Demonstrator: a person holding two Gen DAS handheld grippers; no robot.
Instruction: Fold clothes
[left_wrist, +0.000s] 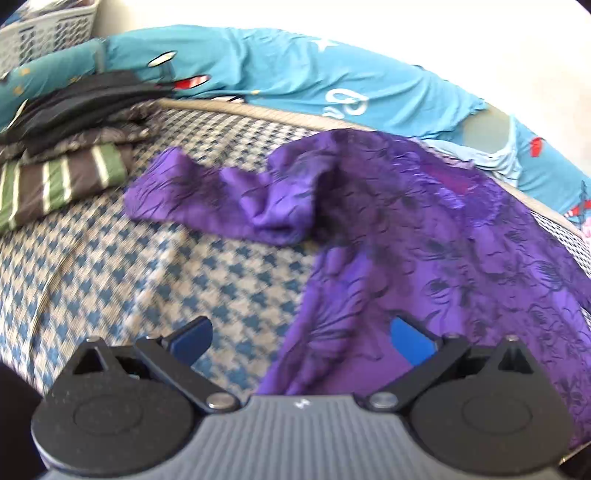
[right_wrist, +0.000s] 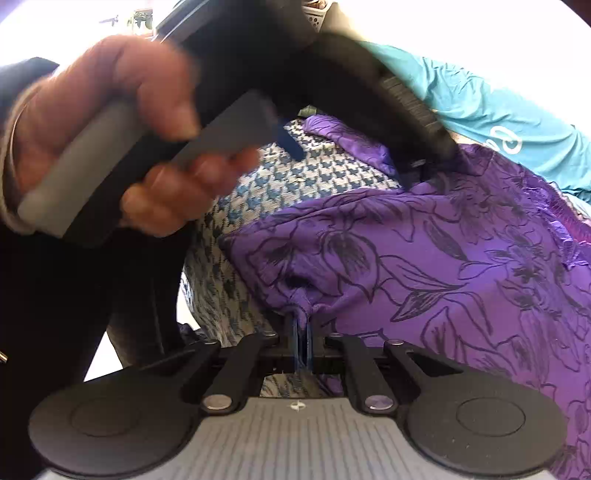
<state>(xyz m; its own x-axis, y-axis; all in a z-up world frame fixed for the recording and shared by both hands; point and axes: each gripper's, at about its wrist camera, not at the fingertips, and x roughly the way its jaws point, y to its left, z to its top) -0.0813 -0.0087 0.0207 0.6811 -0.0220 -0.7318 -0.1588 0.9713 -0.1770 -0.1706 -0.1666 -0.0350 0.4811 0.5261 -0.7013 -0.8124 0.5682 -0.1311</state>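
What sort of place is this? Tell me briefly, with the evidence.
Probably a bedroom at home: a purple floral garment lies on a bed's houndstooth cover, folded clothes are stacked beside it, a teal printed sheet lies behind, and a laundry basket sits in the corner.

Spread on the bed (left_wrist: 155, 266), to the right: a dress (left_wrist: 424, 236), one sleeve reaching left. Far left on the bed: a pile of folded clothes (left_wrist: 62, 147). Behind the pile: a basket (left_wrist: 48, 33). Behind the dress: a sheet (left_wrist: 295, 74).
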